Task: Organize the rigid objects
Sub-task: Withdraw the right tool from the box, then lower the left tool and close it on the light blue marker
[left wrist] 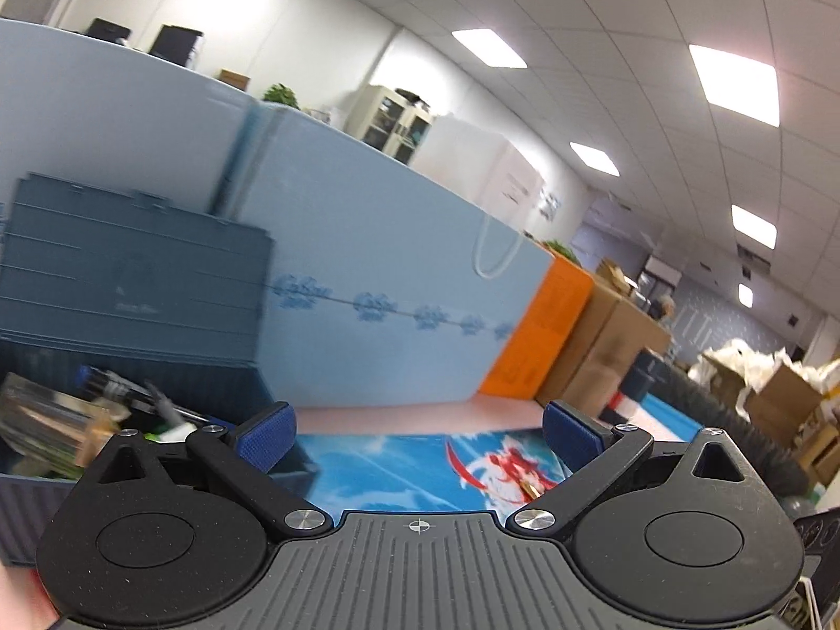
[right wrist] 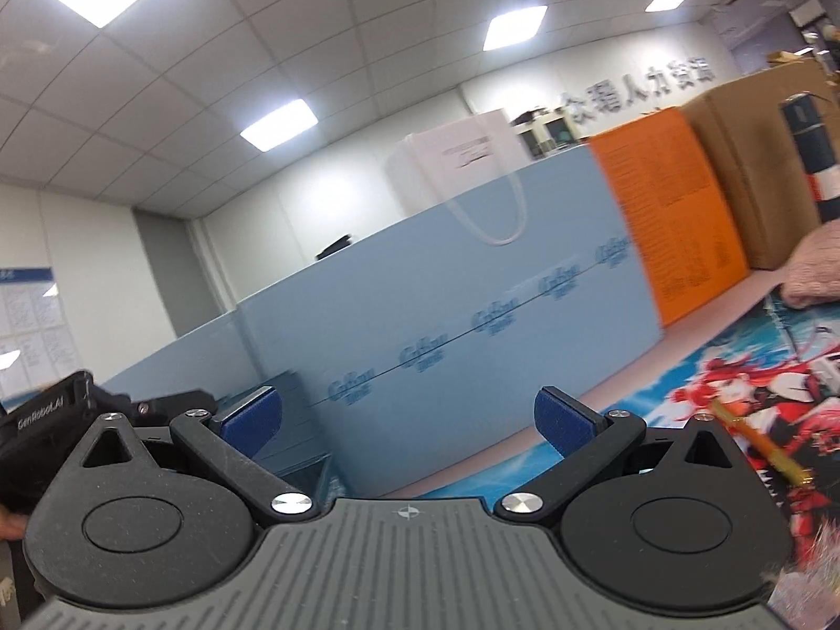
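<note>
The left tongs (left wrist: pixel 417 433) stood spread wide, blue-padded fingers (left wrist: pixel 265 441) well apart, with nothing between them. They pointed along the bench (left wrist: pixel 420 412), a pale pink surface partly covered by a bright blue mat printed with a red-and-white cartoon figure (left wrist: pixel 399 464). At the left of that view sat a dark blue-grey ribbed plastic crate (left wrist: pixel 131 283) with its lid raised upright behind it. Inside lay a blurred jumble of rigid things: a dark pen-like stick with a blue cap (left wrist: pixel 105 380) and some clear, shiny packaging (left wrist: pixel 47 415); what else it held could not be told. Behind the crate ran a long light-blue foam board (left wrist: pixel 394 241) standing on edge, with an orange box (left wrist: pixel 541 336) and brown cardboard cartons (left wrist: pixel 604 341) beside it farther along.

The right tongs (right wrist: pixel 409 422) were likewise spread and empty, held about level and facing the same light-blue board. At the left edge of that view a black part of the other gripper showed, just beside the crate's corner (right wrist: pixel 302 472). On the printed mat to the right lay a thin orange stick (right wrist: pixel 761 451), near the right finger. A pinkish fuzzy thing (right wrist: pixel 816 268) rested at the mat's far edge, and a dark blue cylindrical bottle (right wrist: pixel 806 136) stood upright behind it.
</note>
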`<state>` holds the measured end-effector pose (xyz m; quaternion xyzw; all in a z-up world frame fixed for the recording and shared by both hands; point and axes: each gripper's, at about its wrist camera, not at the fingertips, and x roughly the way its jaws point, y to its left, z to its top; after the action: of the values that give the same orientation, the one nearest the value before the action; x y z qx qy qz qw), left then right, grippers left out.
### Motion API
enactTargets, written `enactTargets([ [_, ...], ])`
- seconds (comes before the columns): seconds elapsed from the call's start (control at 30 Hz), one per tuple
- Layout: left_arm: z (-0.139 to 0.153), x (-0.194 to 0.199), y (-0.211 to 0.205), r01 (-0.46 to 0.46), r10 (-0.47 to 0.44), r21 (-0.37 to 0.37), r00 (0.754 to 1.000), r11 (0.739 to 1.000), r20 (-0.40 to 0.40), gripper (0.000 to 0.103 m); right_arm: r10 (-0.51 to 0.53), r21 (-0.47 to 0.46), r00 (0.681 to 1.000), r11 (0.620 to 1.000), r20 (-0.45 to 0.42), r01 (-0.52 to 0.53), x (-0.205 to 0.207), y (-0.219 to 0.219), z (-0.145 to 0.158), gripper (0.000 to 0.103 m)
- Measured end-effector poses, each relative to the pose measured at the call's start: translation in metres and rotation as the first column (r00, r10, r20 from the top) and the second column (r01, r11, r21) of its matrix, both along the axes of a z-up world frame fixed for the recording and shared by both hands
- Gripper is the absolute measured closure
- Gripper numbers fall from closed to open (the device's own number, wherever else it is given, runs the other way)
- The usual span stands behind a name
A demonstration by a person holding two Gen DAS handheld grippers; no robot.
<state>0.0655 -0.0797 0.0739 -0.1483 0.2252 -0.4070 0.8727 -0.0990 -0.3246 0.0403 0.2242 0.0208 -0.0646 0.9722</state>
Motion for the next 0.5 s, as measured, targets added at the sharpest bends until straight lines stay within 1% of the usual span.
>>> enactTargets([
  [0.23,-0.011,-0.012,-0.065,0.094,-0.093,0.084,0.995,0.992,-0.025,0.002,-0.15,0.077,0.989,0.986,-0.001,0.15,-0.038,-0.053,-0.01,0.0],
  [0.4,-0.028,-0.018,-0.115,0.169,-0.161,0.153,0.985,0.974,-0.065,0.002,-0.236,0.117,0.971,0.964,-0.034,0.238,-0.057,-0.084,-0.024,0.0],
  [0.5,-0.042,-0.02,-0.144,0.216,-0.198,0.186,0.974,0.959,-0.109,0.002,-0.276,0.136,0.958,0.949,-0.073,0.284,-0.064,-0.1,-0.033,0.0],
])
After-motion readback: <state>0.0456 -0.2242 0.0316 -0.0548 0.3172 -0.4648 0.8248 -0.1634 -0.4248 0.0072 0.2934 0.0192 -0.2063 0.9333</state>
